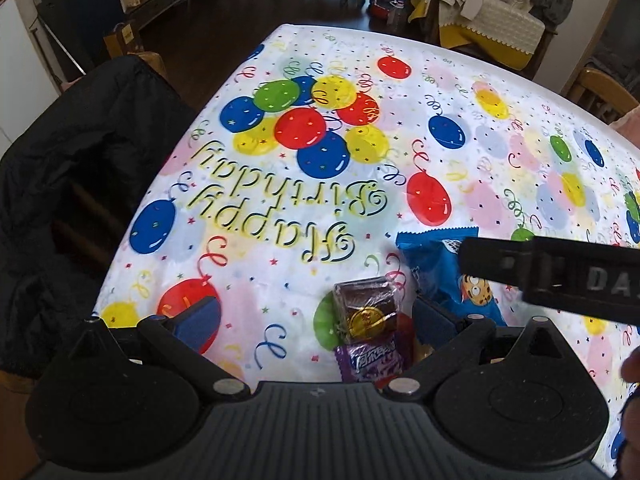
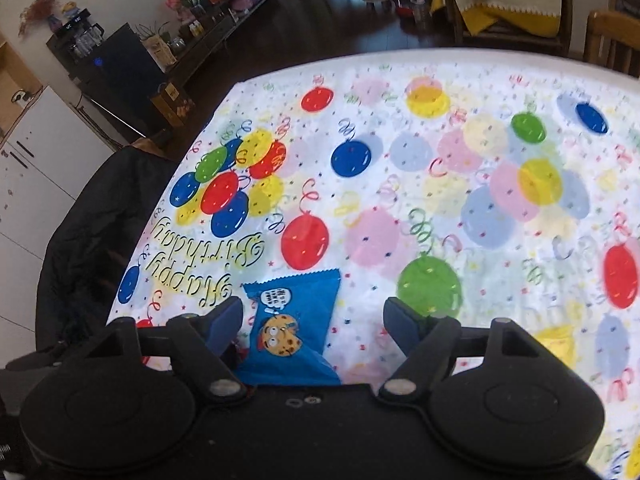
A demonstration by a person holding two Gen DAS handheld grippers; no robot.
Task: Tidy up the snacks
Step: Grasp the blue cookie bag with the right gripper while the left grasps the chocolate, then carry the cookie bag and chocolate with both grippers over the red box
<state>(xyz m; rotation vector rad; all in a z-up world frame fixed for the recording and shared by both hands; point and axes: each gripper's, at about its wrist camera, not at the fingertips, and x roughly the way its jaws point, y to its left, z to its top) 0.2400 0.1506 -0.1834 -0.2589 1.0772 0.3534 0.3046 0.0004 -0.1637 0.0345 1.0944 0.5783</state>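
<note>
Both tools, left [image 1: 316, 318] and right [image 2: 314, 322], gape wide, gripping nothing. The blue cookie bag [image 2: 294, 330], a chocolate [image 1: 366, 310] and a purple packet [image 1: 372, 362] lie loose at the frames' lower centre on the worktop [image 1: 460, 92]. No container shows, so the sorting looks barely begun.

Left gripper [image 1: 316, 320] spread wide over chocolate snack [image 1: 366, 308], purple packet [image 1: 370, 362], blue cookie bag [image 1: 444, 276], possibly touching.

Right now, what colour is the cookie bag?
Bright blue cookie bag, with a cartoon cookie face; the right wrist view shows it best.
</note>
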